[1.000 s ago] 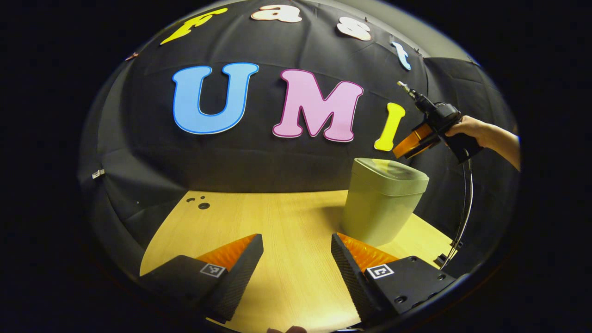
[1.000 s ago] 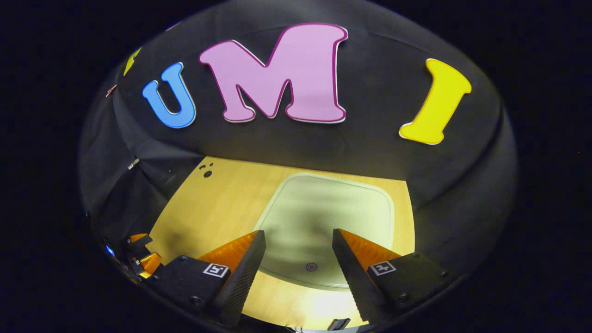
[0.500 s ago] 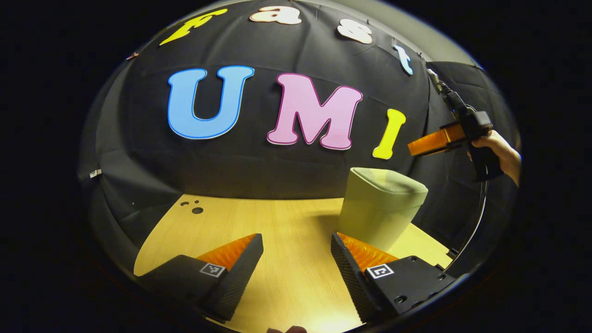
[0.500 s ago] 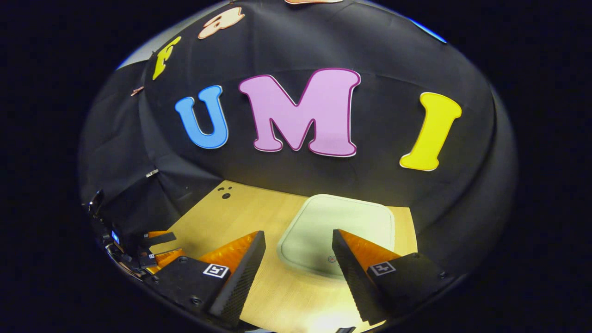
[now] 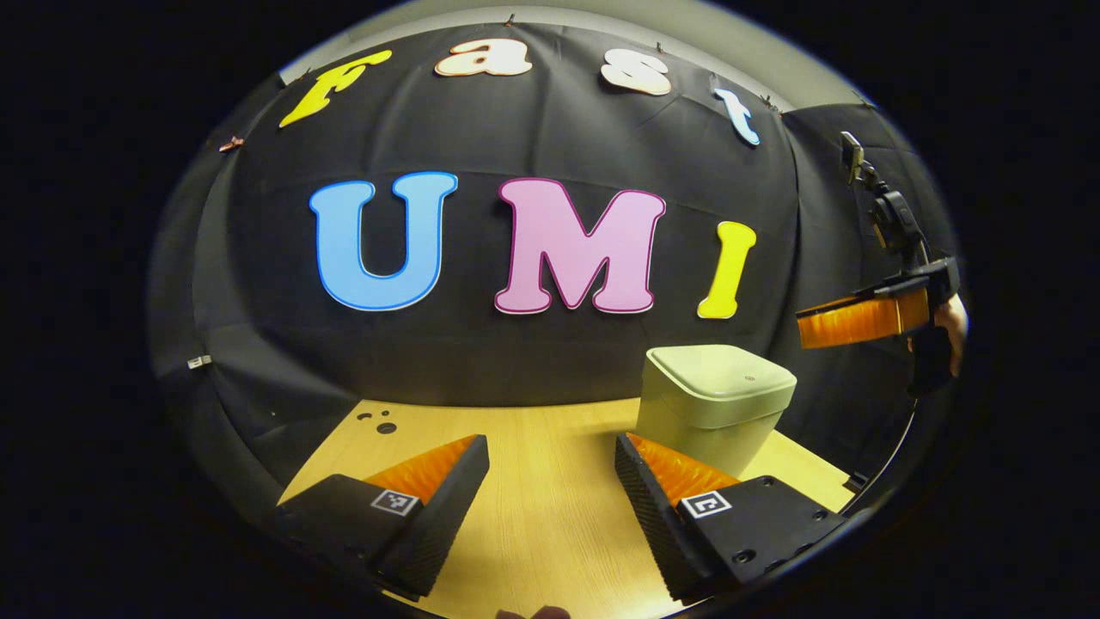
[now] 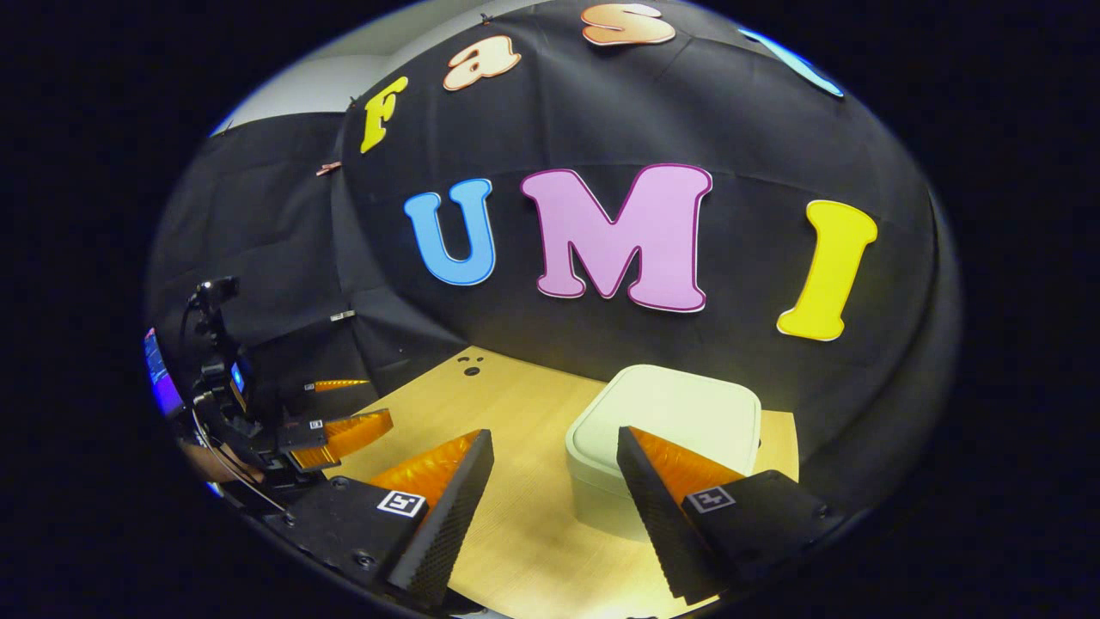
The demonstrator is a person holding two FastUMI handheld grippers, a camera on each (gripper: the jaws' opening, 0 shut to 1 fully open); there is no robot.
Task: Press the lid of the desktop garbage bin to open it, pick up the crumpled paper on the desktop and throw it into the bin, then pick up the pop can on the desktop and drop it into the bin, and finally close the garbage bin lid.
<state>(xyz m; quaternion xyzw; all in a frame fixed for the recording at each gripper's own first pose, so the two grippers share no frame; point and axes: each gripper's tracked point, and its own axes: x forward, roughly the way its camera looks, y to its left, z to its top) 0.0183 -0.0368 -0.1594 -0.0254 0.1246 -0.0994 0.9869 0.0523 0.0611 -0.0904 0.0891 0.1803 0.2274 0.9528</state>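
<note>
The garbage bin (image 5: 713, 404) stands on the right part of the wooden desktop (image 5: 533, 516), close to the black cloth wall (image 5: 516, 361), with its lid (image 5: 720, 371) lying flat and closed. In the left gripper view the left gripper (image 5: 552, 481) hangs low over the desktop, its jaws spread wide with nothing between them. That view also catches the right gripper (image 5: 808, 327) raised at the far right, above and beside the bin, with a hand (image 5: 952, 322) on its grip. The right gripper view looks down on the lid (image 6: 670, 413) from nearer; the right gripper (image 6: 554, 481) has its jaws wide and empty. The left gripper (image 6: 344, 413) sits at the left edge there. Small dark holes (image 5: 378, 421) mark the desktop's far left corner.
</note>
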